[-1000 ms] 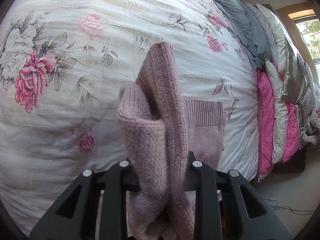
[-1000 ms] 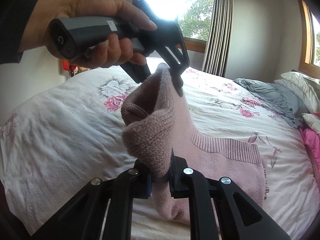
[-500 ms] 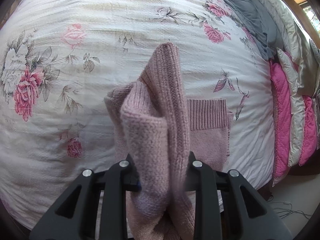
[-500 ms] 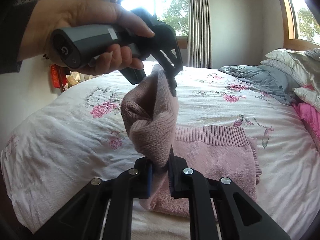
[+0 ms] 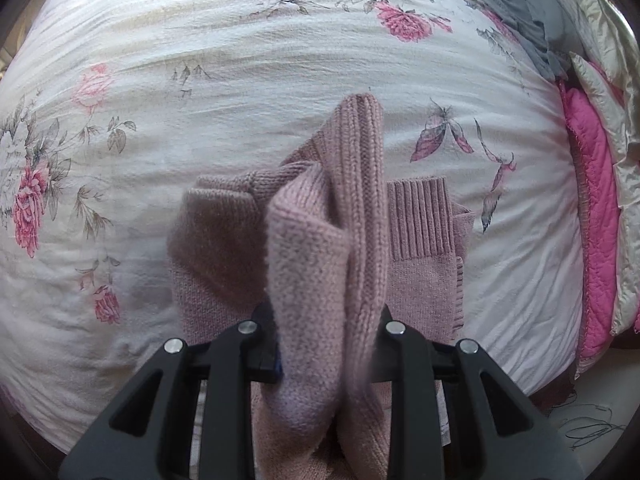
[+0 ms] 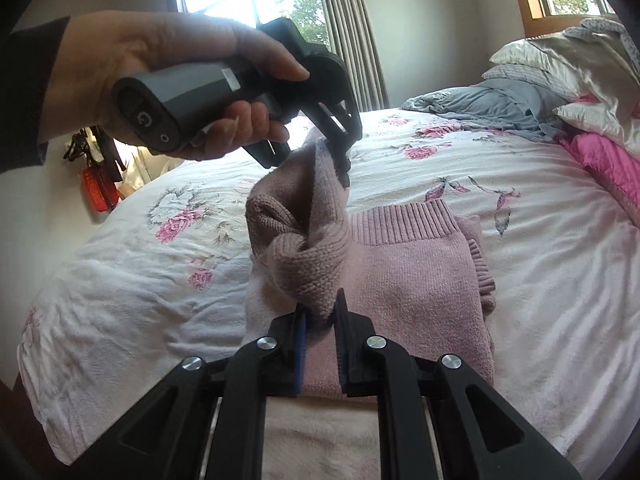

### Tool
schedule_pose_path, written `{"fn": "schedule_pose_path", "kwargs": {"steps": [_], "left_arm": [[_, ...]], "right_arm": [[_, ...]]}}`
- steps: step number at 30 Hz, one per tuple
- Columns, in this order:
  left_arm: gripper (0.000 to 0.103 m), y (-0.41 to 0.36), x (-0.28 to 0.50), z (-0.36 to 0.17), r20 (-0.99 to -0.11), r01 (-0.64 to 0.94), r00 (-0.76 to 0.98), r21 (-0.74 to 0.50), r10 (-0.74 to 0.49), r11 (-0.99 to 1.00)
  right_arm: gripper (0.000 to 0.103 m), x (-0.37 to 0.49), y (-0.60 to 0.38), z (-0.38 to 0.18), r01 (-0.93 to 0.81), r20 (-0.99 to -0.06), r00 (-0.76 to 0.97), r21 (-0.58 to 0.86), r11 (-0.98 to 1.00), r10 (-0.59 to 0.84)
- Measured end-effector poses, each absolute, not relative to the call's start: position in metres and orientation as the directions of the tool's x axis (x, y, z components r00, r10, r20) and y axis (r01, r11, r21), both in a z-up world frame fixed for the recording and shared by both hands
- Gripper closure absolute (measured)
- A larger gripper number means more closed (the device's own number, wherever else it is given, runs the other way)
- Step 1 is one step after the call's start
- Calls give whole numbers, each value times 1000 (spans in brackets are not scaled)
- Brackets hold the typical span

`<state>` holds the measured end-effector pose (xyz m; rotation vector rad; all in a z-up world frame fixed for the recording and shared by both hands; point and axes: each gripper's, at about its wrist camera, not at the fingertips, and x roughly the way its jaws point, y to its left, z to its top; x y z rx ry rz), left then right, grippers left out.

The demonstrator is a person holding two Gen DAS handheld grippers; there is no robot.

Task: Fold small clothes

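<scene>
A dusty-pink knitted sweater [image 6: 416, 276] lies partly folded on the floral bedspread [image 6: 520, 264], its ribbed hem [image 6: 404, 220] towards the pillows. One edge of it is lifted off the bed. My left gripper [image 5: 326, 344] is shut on a thick fold of that edge [image 5: 316, 248], which rises between its fingers. My right gripper [image 6: 322, 316] is shut on the other end of the lifted edge. In the right wrist view the left gripper [image 6: 340, 160], held by a hand [image 6: 160, 60], pinches the knit from above.
Grey, white and pink bedding and pillows [image 6: 560, 92] are piled at the bed's head on the right. A pink quilted cover [image 5: 596, 216] hangs at the bed's side. A window with curtains [image 6: 348, 32] is behind. Floor with a cable [image 5: 588, 428] shows lower right.
Both grippers have carried the lifted sweater edge lower and towards the ribbed hem, over the flat part. The fold hangs closer to the bed now. Both grips are unchanged.
</scene>
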<state>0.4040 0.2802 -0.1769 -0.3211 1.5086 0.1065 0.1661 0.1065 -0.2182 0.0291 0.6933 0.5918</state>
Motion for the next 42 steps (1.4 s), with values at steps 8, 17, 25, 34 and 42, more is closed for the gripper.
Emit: {"fn": "schedule_pose_path", "kwargs": {"steps": [8,17,25,34,42], "left_arm": [[77,239,418,-197,-998,-244,41,-59,-50,968],[77,206,426,-216,-999,-257,28,27,35,966],[76,193,428,-227,-998,-258,18,61,68,964],[76,176,432,-224,-996,-250,12,81,87,965],[76,162,433,-216,-998,-236,23,59,66,970]], "right_arm": [[91,173,69,-238,-443,-599,593,314,840,537],[101,177,33,-259,-377,-607,579,392,839,544],[87,194,7,-278,-376,-550,466,586,718,693],[8,243,11,-296,-357,-510,315,718,598,801],[86,273,31,-295,-411,-528,157,733,541,835]]}}
